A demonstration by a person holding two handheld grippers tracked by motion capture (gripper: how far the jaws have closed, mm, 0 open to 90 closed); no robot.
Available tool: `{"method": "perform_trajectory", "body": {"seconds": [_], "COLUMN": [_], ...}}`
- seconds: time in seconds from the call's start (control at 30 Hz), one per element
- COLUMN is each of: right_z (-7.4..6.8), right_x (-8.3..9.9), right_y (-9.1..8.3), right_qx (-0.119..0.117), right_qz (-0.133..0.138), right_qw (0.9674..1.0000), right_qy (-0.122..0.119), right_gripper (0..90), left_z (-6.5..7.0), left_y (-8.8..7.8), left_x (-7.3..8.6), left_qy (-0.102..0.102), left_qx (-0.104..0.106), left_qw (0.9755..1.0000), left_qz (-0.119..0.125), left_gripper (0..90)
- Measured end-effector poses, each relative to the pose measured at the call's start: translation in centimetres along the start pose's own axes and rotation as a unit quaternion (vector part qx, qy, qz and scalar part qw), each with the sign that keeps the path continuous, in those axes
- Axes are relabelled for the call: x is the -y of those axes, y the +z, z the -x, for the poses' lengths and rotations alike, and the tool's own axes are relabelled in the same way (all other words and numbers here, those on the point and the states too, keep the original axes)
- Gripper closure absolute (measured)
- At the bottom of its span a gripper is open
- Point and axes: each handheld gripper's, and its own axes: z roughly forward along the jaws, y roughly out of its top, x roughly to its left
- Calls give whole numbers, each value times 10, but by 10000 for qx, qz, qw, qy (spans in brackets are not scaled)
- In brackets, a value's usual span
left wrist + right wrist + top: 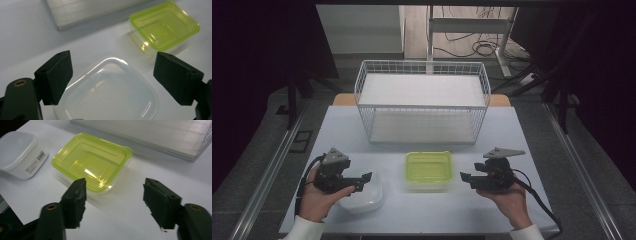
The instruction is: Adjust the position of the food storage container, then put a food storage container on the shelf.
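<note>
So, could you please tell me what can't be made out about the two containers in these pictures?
- White container: in the high view the left hand-held gripper covers part of its lid; in the left gripper view the bottom edge cuts it off.
- Its label: print too small to read in the right gripper view.
- Green-lidded container: whether anything is inside cannot be told through the tinted, glaring lid.

White wire basket [422, 97] with a white shelf panel inside, standing at the far middle of a pale bench [522, 135]. Beyond it, grey floor, tangled black cables [472, 47] and metal frame legs [504, 42]. Dark curtains on both sides.
</note>
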Motion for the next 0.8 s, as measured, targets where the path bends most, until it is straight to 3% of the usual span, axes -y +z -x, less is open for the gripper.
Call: {"method": "perform_trajectory", "body": {"seconds": [0.2, 0.37, 0.57, 0.8], "right_z": [3, 6, 6, 6], "right_x": [1, -1, -2, -9], "right_y": [-3, -2, -3, 1], "right_qx": [-114, -175, -280, -303], "right_qz": [131, 205, 281, 311], "right_qw": [9998, 9996, 9990, 9986], "right_qy": [23, 69, 190, 308], "right_gripper": [260, 233, 224, 235], "left_z": [1, 9, 17, 23], "left_y": [-2, -1, -3, 1], "left_x": [-3, -5, -11, -16], "left_qy": [-125, -98, -160, -274], "left_qx": [168, 219, 318, 321], "left_qw": [9998, 9997, 9992, 9991], "left_qz": [76, 75, 170, 83], "left_gripper": [162, 169, 170, 216]}}
